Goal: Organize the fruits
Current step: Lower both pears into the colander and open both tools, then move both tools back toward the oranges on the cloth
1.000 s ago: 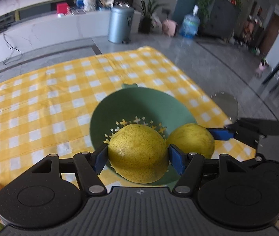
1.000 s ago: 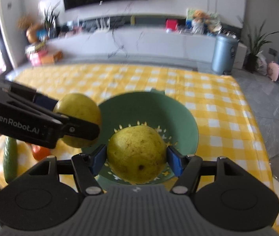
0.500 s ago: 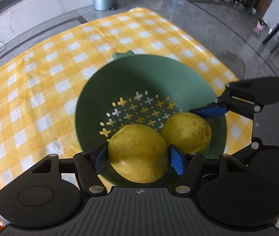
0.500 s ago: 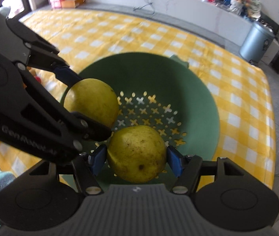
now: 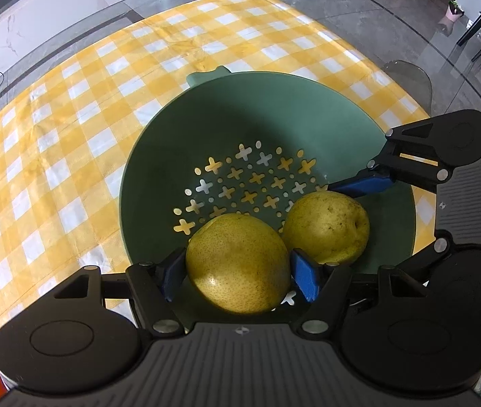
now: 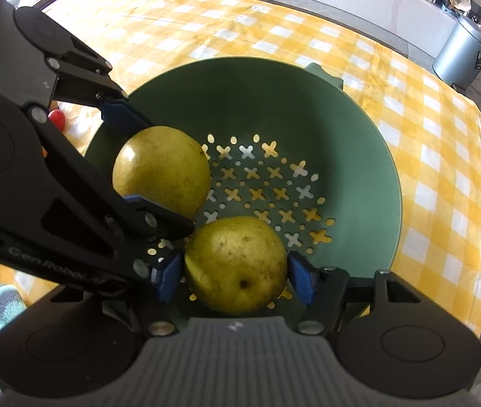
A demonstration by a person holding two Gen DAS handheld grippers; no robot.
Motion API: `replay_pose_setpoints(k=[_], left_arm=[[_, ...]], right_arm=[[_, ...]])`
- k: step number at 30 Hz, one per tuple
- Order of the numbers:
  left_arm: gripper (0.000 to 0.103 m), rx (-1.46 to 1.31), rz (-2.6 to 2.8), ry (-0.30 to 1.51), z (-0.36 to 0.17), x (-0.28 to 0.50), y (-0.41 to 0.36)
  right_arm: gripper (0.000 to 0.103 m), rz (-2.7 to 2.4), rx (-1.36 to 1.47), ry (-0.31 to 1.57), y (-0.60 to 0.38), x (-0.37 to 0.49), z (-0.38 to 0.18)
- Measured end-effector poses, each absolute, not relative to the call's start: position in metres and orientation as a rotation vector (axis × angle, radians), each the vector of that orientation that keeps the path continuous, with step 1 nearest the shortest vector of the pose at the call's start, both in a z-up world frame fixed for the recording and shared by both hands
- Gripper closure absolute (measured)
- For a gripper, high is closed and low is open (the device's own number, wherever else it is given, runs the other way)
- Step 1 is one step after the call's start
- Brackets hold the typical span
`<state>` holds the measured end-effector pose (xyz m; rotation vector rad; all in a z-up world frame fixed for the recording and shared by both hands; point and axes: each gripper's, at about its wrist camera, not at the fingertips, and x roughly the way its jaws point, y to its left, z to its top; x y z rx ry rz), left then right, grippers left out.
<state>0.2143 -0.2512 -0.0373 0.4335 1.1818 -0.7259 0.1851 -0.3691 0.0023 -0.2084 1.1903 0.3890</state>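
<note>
Red fruit (image 6: 57, 117) behind the colander (image 6: 359, 142) shows only right-wrist.

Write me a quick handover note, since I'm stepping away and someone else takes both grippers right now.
Left gripper: shut on the left pear, low inside the green colander.
Right gripper: shut on the right pear, beside it in the same colander.
Done: both pears brought into the colander.
Left: open both, withdraw, then fetch the red fruit on the checked cloth.
</note>
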Motion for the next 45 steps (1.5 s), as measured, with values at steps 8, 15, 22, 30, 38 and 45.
replay_pose_setpoints(k=[8,15,22,30,38,45], left_arm=[[0.027,0.466,-0.720,1.174,-0.040,0.209,-0.253],[0.020,0.438,-0.729,1.182,-0.038,0.214,-0.253],[0.021,0.389,-0.734,1.174,-0.033,0.214,-0.249],[0.021,0.382,-0.727,1.088,0.000,0.196,-0.237],[0.021,0.404,-0.669,0.978,0.047,0.163,-0.202],[0.021,0.415,-0.626,0.931,0.077,0.135,-0.160]], right_arm=[[0.039,0.383,-0.242,1.219,-0.365,0.189,-0.001],[0.038,0.374,-0.242,1.220,-0.370,0.190,0.003],[0.036,0.352,-0.197,1.212,-0.380,0.187,0.013],[0.034,0.319,-0.183,1.148,-0.375,0.170,0.046],[0.034,0.285,-0.127,1.085,-0.353,0.140,0.081],[0.034,0.261,-0.054,1.032,-0.330,0.113,0.098]])
